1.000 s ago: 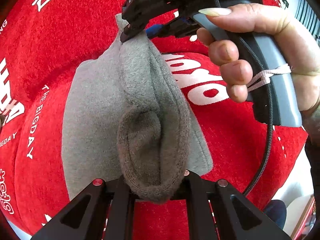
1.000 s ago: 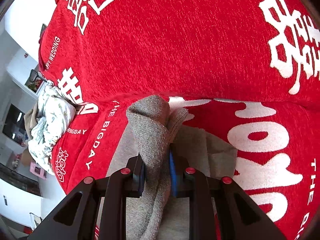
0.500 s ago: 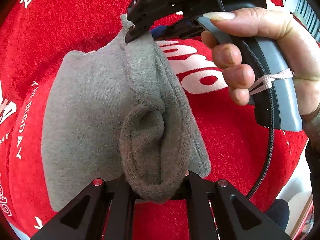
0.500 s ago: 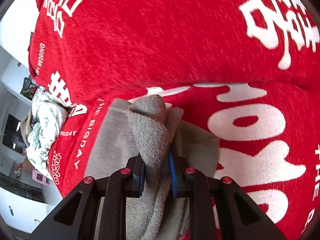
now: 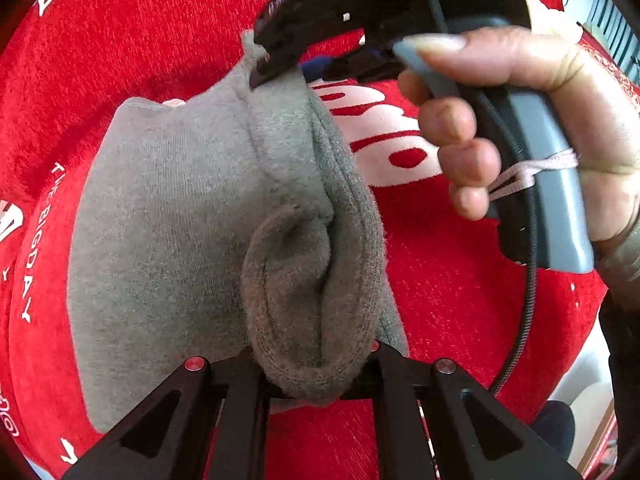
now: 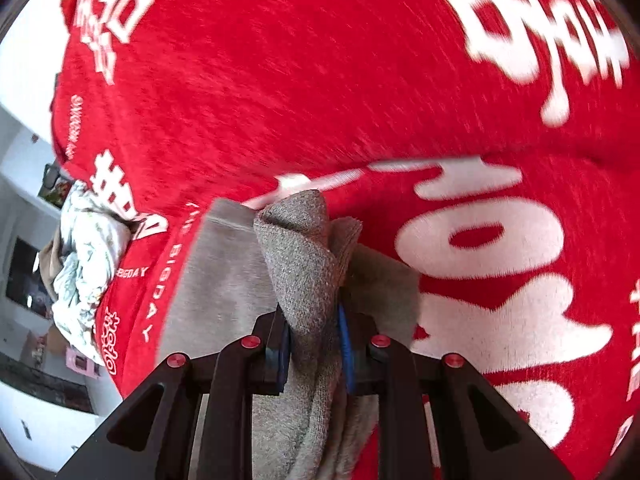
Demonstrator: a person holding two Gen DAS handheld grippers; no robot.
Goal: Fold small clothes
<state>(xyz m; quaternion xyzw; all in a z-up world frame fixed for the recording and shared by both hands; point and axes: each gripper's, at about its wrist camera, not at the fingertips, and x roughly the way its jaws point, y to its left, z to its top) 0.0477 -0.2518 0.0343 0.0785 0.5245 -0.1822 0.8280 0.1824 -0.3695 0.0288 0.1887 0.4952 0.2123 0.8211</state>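
A red plush blanket printed with white lettering [image 6: 320, 92] is spread across the whole surface and fills both views. On it is draped a small grey knitted garment with a fleecy inner side [image 5: 168, 248], its lower layer lying flat on the blanket while one thick folded edge is lifted clear between the two claws. At the left edge of the right wrist view, a crumpled pale floral cloth [image 6: 86, 264] is seen heaped beside the blanket's border.

The right hand [image 5: 560, 152] is wrapped around a grey handle at the top right of the left wrist view, its cable looping down past the blanket. The right claw [image 6: 314, 344] is clamped on a bunched fold of the garment — the grey knit is pinched between the blue pads and rises in a peak just ahead of them. The left claw [image 5: 316, 372] is closed tight on the rolled hem at the opposite end of the same fold, the fabric bulging out over its tips so that the pads themselves are hidden. The lifted edge is held stretched between both claws, just above the rest of the garment.
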